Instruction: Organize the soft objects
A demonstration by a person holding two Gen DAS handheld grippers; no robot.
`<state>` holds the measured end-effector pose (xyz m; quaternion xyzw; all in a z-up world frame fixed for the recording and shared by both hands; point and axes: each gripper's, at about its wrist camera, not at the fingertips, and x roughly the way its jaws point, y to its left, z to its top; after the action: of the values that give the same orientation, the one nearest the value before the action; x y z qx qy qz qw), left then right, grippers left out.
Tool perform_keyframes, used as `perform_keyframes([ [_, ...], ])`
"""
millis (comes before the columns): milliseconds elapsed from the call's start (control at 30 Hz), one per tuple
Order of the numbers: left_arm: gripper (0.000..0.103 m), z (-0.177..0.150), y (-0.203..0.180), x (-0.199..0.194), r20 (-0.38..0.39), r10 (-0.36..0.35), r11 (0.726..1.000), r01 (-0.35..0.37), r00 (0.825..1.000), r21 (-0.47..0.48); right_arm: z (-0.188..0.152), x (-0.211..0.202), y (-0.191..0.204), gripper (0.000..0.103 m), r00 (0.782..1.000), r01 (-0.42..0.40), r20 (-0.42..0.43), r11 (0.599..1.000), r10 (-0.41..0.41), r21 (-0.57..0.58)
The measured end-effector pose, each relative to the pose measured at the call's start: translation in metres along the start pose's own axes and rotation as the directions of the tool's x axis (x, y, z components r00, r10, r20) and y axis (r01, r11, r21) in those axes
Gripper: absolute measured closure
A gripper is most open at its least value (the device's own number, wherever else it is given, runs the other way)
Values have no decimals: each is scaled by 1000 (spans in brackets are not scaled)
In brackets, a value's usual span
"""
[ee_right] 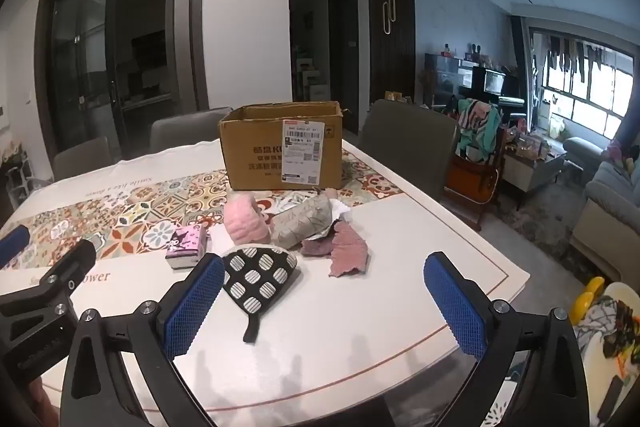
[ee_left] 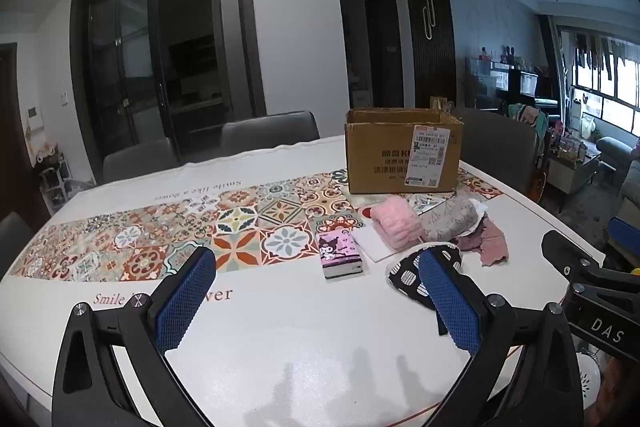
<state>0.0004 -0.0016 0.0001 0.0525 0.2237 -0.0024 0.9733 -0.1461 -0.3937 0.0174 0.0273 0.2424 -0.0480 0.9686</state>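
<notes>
Soft things lie in a cluster in front of an open cardboard box (ee_left: 400,155) (ee_right: 284,151): a pink fluffy roll (ee_left: 396,225) (ee_right: 242,225), a grey floral pouch (ee_left: 452,219) (ee_right: 304,227), a mauve cloth (ee_left: 490,245) (ee_right: 348,253), and a black mitt with white dots (ee_left: 404,273) (ee_right: 260,275). A pink tissue pack (ee_left: 340,255) (ee_right: 188,247) lies to their left. My left gripper (ee_left: 318,259) is open and empty above the table, short of the tissue pack. My right gripper (ee_right: 325,262) is open and empty, near the mitt and cloth.
A white table (ee_left: 280,327) (ee_right: 420,227) carries a patterned tile runner (ee_left: 180,231). A white card (ee_left: 372,245) lies under the pink roll. Grey chairs (ee_left: 268,131) (ee_right: 408,143) stand at the far side. A yellow item (ee_right: 588,293) sits off the right edge.
</notes>
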Motion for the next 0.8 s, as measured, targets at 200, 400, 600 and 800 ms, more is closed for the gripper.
perform_keyframes([
  [200, 0, 5, -1, -6, 33, -2, 1000, 2, 999, -1, 0, -1, -4, 1, 1000, -7, -18, 1000, 7, 11],
  [400, 0, 1, -2, -13, 57, 5, 1000, -5, 998, 5, -1, 0, -4, 1, 1000, -8, -14, 1000, 8, 18],
  [600, 0, 0, -2, -14, 67, 14, 1000, -15, 998, 2, 0, 1, -3, 1, 1000, -10, -7, 1000, 10, 24],
  [800, 0, 1, -2, -15, 70, 17, 1000, -17, 997, -1, 1, -4, -9, 1, 1000, -14, 0, 999, 14, 30],
])
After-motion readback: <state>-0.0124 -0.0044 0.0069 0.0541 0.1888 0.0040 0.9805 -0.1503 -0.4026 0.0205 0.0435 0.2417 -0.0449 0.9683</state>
